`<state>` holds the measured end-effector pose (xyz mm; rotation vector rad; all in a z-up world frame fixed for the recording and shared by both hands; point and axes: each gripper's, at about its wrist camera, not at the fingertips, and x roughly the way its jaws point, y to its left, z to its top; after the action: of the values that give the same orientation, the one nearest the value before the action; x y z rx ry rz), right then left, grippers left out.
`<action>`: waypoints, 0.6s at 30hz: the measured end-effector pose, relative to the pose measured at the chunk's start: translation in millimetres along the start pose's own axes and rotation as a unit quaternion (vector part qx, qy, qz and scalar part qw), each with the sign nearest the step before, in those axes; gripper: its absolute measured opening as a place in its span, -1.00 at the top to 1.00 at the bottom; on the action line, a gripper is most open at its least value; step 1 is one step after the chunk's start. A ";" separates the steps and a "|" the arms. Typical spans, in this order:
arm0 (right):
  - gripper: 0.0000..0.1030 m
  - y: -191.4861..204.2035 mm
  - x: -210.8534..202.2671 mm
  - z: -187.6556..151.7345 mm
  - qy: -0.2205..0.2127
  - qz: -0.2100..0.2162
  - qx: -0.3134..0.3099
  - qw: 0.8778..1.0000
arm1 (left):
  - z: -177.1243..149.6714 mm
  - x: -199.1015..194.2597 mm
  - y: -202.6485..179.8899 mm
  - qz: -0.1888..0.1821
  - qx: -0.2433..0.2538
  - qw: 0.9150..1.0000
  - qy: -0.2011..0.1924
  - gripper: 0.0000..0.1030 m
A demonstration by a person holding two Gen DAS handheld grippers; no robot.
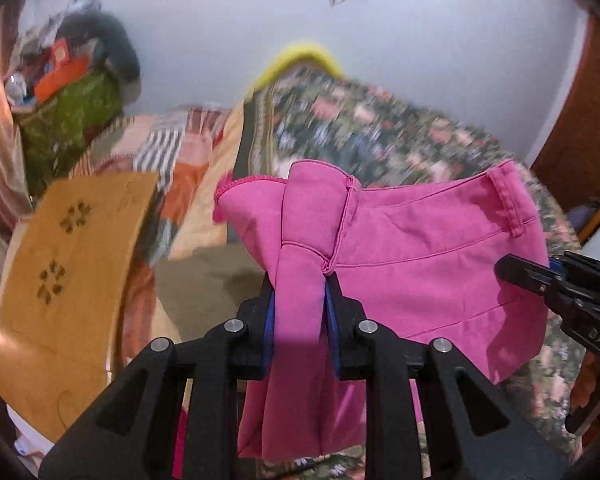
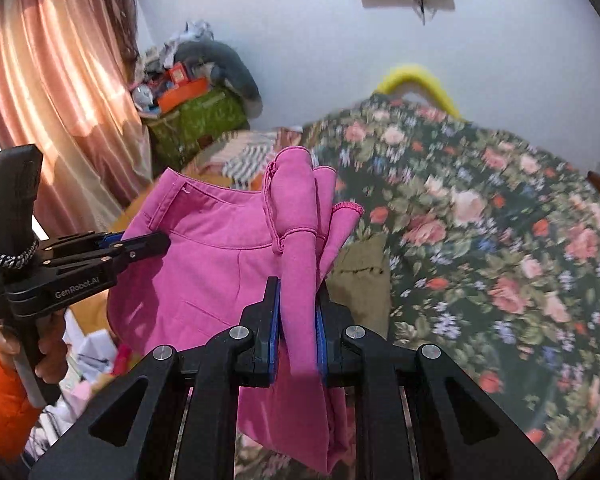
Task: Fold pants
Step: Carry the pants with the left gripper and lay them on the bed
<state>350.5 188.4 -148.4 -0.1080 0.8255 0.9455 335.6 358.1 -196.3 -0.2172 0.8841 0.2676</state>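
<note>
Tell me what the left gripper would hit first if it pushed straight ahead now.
Beyond the pink pants it is shut on, the left gripper points at the floral bedspread; that probably comes first, though depth is unclear.

Pink pants (image 1: 420, 256) between left tool (image 1: 300, 308) fingers

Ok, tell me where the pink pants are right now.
The pink pants hang in the air between the left gripper and right gripper, above the floral bedspread.

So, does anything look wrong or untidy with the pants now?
Yes. The pink pants hang bunched in the air, the fabric gathered into thick rolls inside the left gripper and right gripper, not flat on the floral bedcover.
</note>
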 end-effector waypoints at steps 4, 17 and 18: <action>0.74 -9.6 40.7 -8.9 0.019 -0.011 0.015 1.000 | -5.5 52.3 10.2 0.010 -0.013 0.999 0.034 0.57; 0.36 -22.1 74.1 -31.6 0.104 -0.085 -0.012 0.991 | -34.8 83.7 26.5 0.065 0.018 0.995 0.078 -0.03; 0.21 -25.2 73.9 -31.6 0.105 -0.090 -0.011 0.990 | -35.2 74.9 29.3 0.069 0.017 0.995 0.075 -0.03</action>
<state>374.2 209.7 -226.4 -0.3004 0.9823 0.7809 345.8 385.9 -279.0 -0.1447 1.0531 0.3687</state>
